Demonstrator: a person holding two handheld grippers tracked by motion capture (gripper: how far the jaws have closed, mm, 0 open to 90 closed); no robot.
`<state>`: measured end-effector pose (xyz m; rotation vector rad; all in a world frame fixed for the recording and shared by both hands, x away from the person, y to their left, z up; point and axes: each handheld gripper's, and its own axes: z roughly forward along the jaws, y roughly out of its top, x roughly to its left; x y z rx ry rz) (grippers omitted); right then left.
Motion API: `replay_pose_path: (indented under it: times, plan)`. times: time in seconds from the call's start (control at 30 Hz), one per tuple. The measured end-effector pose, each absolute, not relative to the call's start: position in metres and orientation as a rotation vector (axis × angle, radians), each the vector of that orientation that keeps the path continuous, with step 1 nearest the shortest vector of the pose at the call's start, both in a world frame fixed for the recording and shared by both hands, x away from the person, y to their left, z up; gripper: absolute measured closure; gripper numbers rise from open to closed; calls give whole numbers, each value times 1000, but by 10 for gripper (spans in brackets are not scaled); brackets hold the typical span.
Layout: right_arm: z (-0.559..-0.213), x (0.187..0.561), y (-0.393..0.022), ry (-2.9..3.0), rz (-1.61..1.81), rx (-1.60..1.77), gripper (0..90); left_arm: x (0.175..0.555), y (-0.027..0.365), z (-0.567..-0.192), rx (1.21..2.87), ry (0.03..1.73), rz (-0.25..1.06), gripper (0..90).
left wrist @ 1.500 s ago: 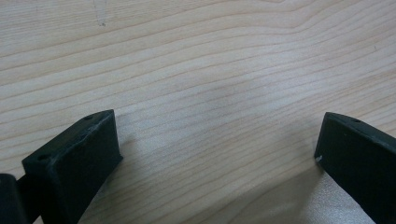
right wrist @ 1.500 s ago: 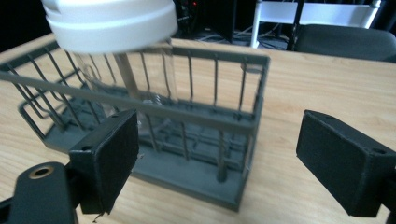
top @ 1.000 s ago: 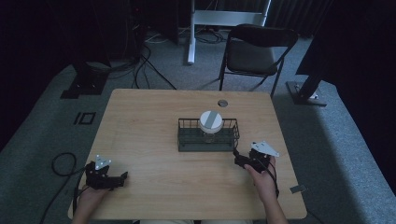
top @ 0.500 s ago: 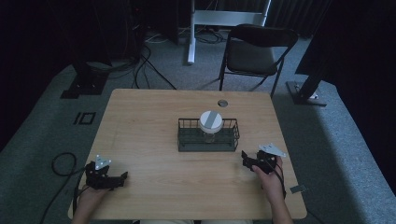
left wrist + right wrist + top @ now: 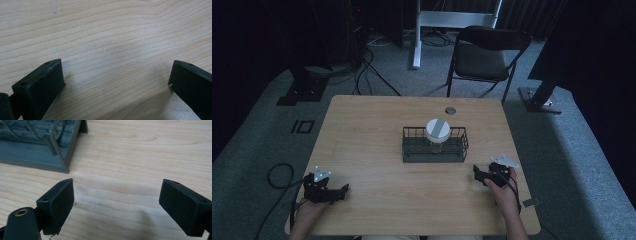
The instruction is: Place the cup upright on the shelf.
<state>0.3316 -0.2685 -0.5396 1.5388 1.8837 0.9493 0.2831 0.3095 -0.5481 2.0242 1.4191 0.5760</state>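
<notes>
Scene: a wire basket (image 5: 435, 146) sat mid-desk (image 5: 362, 130), a white-lidded jar (image 5: 438, 131) standing inside it.
Right tongs (image 5: 480, 174): wide open, empty, near the basket's right front corner.
Left tongs (image 5: 341, 191): wide open, empty, well apart at the near-left edge.
Key relation: the basket, lying crosswise, lay ahead-left of the nearer right tongs.

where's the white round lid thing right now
In the high view the white round lid sits in the wire basket at the table's middle, toward its far rail, ahead and left of the right tongs.
</notes>
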Motion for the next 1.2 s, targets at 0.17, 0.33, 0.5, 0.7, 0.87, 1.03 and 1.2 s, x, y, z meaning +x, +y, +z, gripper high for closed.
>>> replay_pose_path:
  times: [0.17,0.33,0.5,0.7,0.87,1.03,1.2]
  plan:
    - [-543,332,-272,1908,892,1542,124,283,310,-548,2024,1419,576,1]
    - [-546,332,-276,1912,865,1549,124,283,310,-548,2024,1419,576,1]
    - [-550,333,-277,1938,835,1549,127,283,310,-548,2024,1419,576,2]
    - [-551,333,-280,1944,835,1570,124,283,309,-548,2023,1420,576,1]
    - [-551,333,-280,1969,856,1565,116,283,309,-548,2016,1435,581,2]
    - [-551,333,-279,1969,854,1566,113,283,309,-548,2016,1436,582,2]
    - [-551,333,-278,1967,854,1568,112,283,307,-548,2002,1457,590,2]
